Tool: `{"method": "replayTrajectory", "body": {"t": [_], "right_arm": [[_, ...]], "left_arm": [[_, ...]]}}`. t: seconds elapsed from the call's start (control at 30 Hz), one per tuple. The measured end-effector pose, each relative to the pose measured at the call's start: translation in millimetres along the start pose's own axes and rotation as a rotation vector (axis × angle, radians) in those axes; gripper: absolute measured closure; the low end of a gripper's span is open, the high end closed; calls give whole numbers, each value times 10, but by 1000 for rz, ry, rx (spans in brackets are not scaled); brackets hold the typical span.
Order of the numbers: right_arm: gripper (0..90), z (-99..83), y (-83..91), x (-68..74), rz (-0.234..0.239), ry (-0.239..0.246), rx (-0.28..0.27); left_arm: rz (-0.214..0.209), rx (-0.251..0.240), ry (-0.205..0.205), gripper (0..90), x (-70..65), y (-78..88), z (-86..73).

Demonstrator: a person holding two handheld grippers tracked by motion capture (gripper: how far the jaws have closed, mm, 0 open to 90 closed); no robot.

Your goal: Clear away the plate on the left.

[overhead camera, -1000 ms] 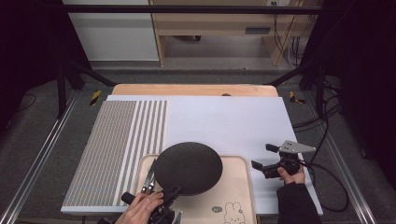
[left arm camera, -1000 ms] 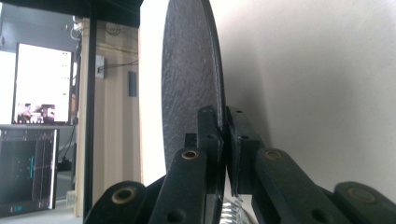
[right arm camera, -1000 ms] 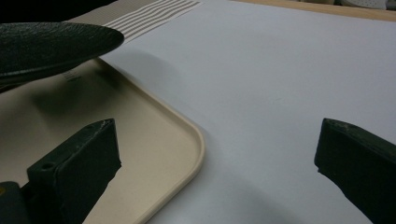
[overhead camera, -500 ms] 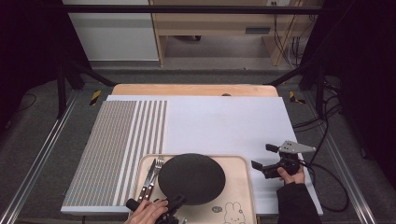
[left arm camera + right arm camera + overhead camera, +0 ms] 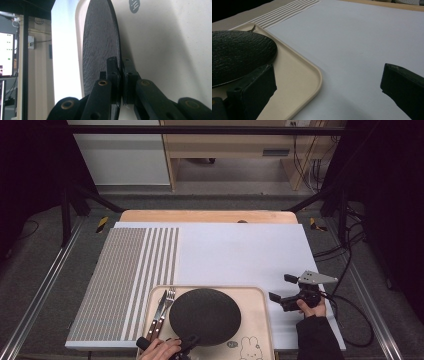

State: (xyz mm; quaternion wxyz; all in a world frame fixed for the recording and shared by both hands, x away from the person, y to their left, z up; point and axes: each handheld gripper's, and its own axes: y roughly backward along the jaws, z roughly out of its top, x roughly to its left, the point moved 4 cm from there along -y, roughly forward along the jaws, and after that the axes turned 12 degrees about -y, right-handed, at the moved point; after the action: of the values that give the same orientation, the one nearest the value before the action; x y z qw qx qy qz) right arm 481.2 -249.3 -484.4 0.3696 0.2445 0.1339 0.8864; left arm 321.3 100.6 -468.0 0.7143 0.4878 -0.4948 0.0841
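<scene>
High view: beige tray (image 5: pixel 262 320) at the near edge of the tabletop (image 5: pixel 240 250), just beside a striped mat (image 5: pixel 130 280). Contents: one dark round plate (image 5: pixel 205 316) lying on the tray; one fork (image 5: pixel 167 302) and one knife (image 5: pixel 158 310), side by side along the tray's left margin, just beside the plate

Left gripper (image 5: pixel 182 347): fingers (image 5: pixel 113 72) closed on the plate's near rim, one above and one beneath, per left gripper view

Right gripper (image 5: pixel 290 292): over the bare tabletop right of the tray, fingers (image 5: pixel 254 85) spread wide, holding nothing

Handling, judged: plate thin, rigid, rough-textured, so slip unlikely; probably brittle, chips if dropped. Held at one edge it will sag on the grip; a hold well in from the rim suits it best
</scene>
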Motion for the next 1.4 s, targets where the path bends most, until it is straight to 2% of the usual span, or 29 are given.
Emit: {"method": "replayTrajectory", "body": {"t": [0.07,0.2,0.33,0.77,0.9,0.93,1.03,1.2,1.3,1.4], "right_arm": [[4,2,1,-2,0,0,-1],[4,0,-4,1,0,-1,0],[4,-1,-4,0,0,-2,1],[4,-2,-8,2,3,-2,2],[4,-3,-12,1,2,-1,3],[4,-3,-12,2,3,0,3],[4,-3,-12,1,2,-2,2],[4,-2,-10,2,3,-3,3],[4,-2,-10,2,3,-4,2],[4,-2,-13,2,4,-2,3]], "left_arm": [[-3,0,-3,860,-3,-2,3],[-28,3,20,847,-9,-6,-3],[-82,-2,46,794,-90,-57,0],[-199,-2,143,612,-168,-183,-26],[-225,18,162,559,-191,-214,-41],[-227,16,188,548,-188,-213,-40],[-236,26,213,494,-166,-214,-53],[-249,34,279,376,-125,-235,-82],[-261,25,341,284,-103,-260,-116],[-284,-3,431,194,-72,-263,-145]]}}
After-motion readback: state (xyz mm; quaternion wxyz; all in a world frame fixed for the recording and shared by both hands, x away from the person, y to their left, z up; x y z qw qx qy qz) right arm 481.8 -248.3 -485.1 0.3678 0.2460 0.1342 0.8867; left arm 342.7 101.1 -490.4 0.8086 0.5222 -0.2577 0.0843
